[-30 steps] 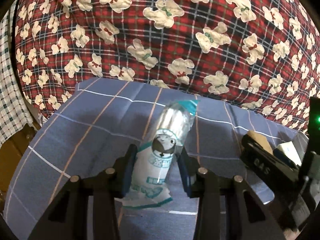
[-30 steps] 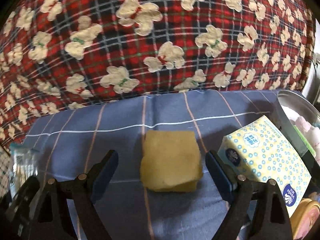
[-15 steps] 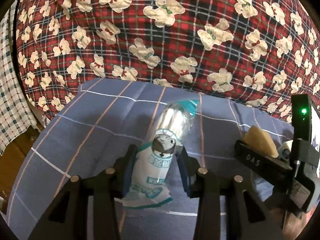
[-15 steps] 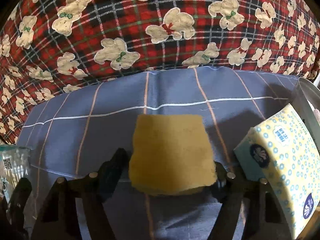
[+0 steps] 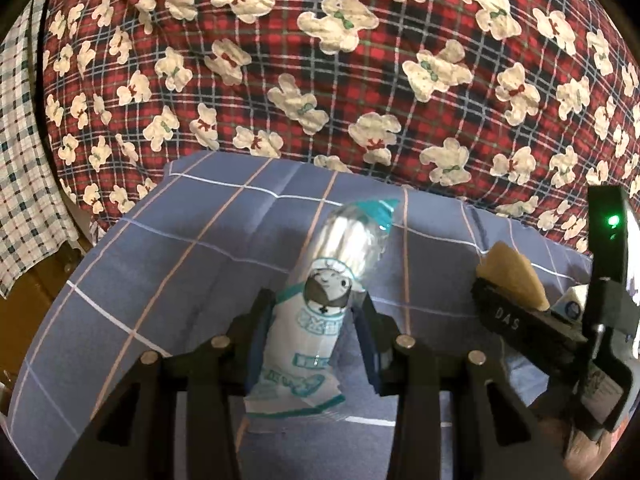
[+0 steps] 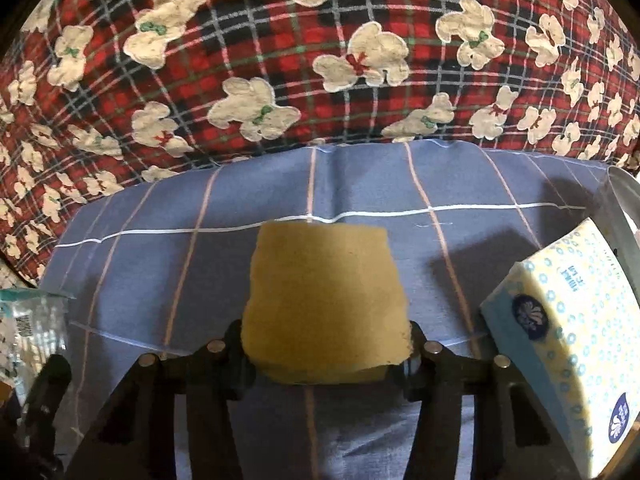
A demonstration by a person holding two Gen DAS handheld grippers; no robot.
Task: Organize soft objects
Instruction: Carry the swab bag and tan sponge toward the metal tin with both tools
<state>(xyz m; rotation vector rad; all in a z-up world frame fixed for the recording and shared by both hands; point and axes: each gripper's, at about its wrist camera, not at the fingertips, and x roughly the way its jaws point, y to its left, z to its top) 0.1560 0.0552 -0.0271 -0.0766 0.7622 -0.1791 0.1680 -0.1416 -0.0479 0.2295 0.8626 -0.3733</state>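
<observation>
Squeezing in from both sides, the right gripper (image 6: 326, 344) has just been closing on the one yellow sponge (image 6: 324, 300) lying on the blue checked cloth (image 6: 360, 184) — its jaws now touch it. It looks light and squashy, so the middle sides are best. The left gripper (image 5: 316, 336) clamps one crinkly plastic packet (image 5: 324, 312). One tissue box (image 6: 568, 336) sits just beside.
</observation>
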